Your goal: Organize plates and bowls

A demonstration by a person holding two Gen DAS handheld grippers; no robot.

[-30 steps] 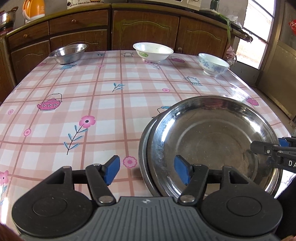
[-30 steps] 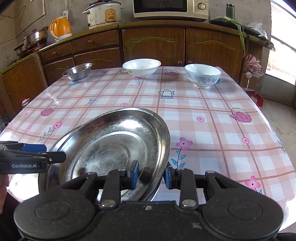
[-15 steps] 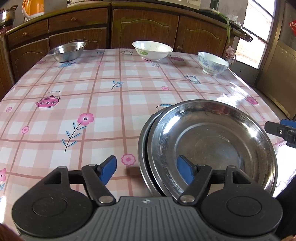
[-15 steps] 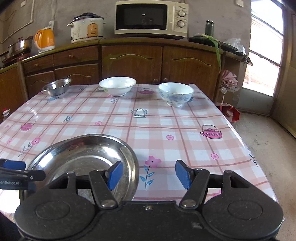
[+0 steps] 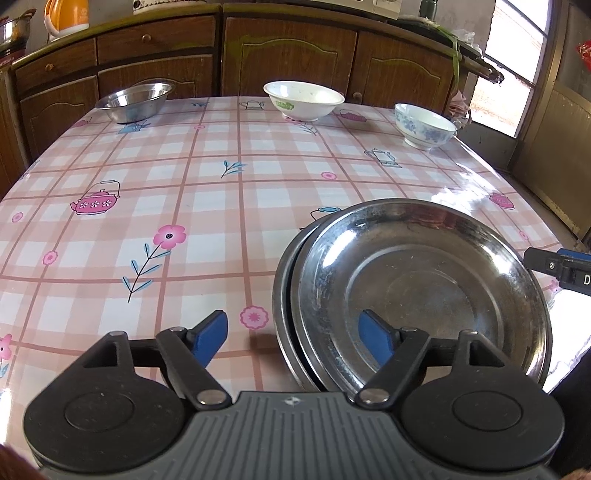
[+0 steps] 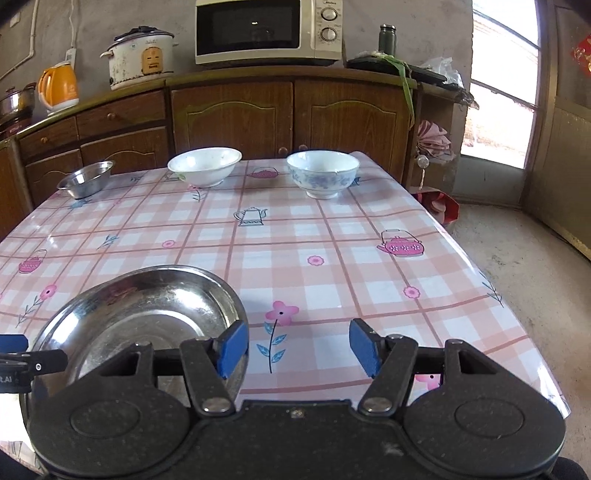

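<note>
Two steel plates (image 5: 417,295) lie stacked near the front of the table, the top one shifted slightly right; they also show in the right wrist view as a steel plate stack (image 6: 147,314). My left gripper (image 5: 293,341) straddles their left rim. Its jaws are opening and the blue pads (image 5: 210,341) do not touch the metal. My right gripper (image 6: 299,345) is open just right of the stack, over bare cloth. At the far edge stand a steel bowl (image 5: 135,98), a white bowl (image 5: 304,99) and a blue-flowered bowl (image 5: 424,125).
The table (image 6: 332,258) wears a pink checked cloth, and its right edge drops to a concrete floor (image 6: 535,280). Wooden cabinets (image 6: 288,118) stand behind it, bearing a microwave (image 6: 267,31), a rice cooker (image 6: 142,57) and an orange kettle (image 6: 59,88).
The right gripper let go of the tilted top plate, opened wide and drew off to the right. The plate settled flat on the lower one. The left jaws widened.
</note>
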